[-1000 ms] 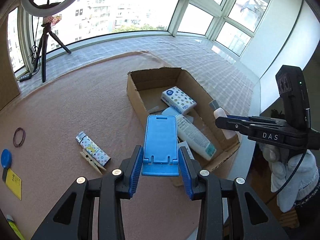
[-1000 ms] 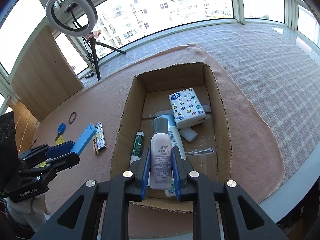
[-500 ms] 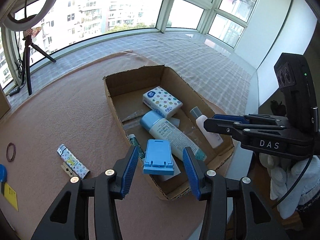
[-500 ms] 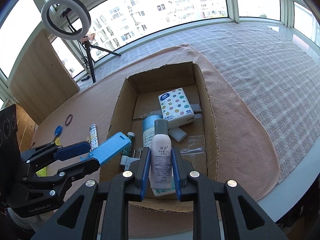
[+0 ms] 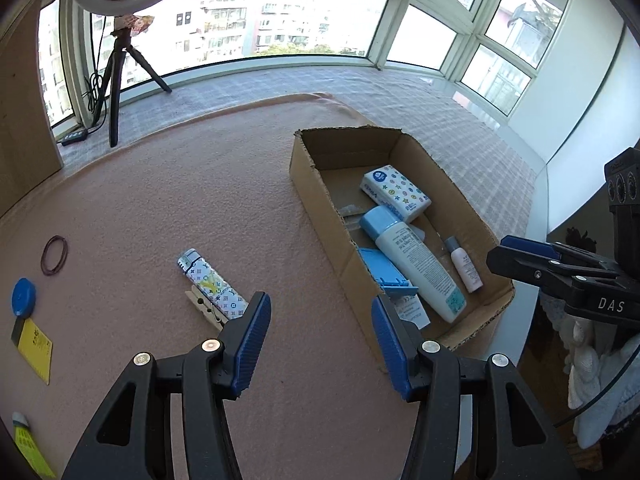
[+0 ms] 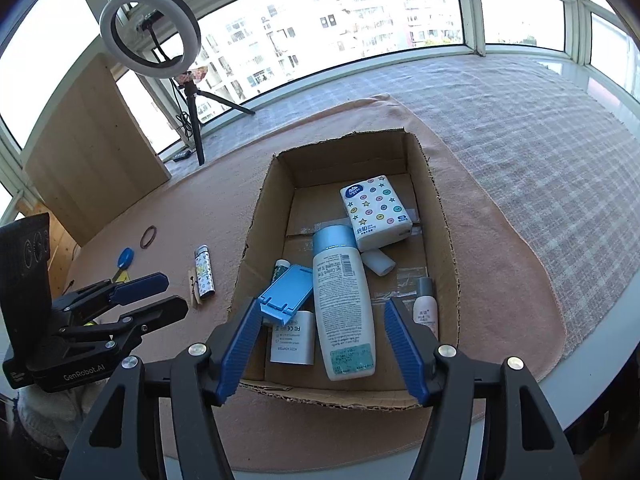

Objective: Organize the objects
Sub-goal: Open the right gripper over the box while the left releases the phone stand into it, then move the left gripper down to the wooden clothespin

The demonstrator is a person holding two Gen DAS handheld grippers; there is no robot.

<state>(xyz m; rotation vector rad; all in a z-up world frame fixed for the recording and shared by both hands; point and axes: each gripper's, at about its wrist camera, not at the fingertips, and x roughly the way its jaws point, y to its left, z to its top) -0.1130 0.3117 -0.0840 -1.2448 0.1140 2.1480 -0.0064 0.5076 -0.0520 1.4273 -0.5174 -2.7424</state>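
A cardboard box (image 5: 304, 184) (image 6: 256, 220) sits on the pink mat. Inside lie a blue phone stand (image 5: 384, 272) (image 6: 286, 294), a large white bottle with a blue cap (image 5: 412, 264) (image 6: 344, 308), a small pink bottle (image 5: 464, 266) (image 6: 425, 308), a tissue pack (image 5: 396, 194) (image 6: 376, 212) and a white adapter (image 6: 291, 338). My left gripper (image 5: 320, 336) is open and empty, left of the box. My right gripper (image 6: 324, 340) is open and empty above the box's near end. A patterned lighter (image 5: 212, 284) (image 6: 204, 266) lies beside a wooden clothespin (image 5: 202, 306).
On the mat to the left lie a hair band (image 5: 55, 249), a blue cap (image 5: 23, 297) and a yellow card (image 5: 35, 350). A ring light on a tripod (image 6: 150, 32) stands at the back. The table edge runs close behind the box's near end.
Both grippers opened. The blue phone stand dropped from my left gripper into the box, and the small pink bottle from my right gripper. My left gripper then swung left over the mat.
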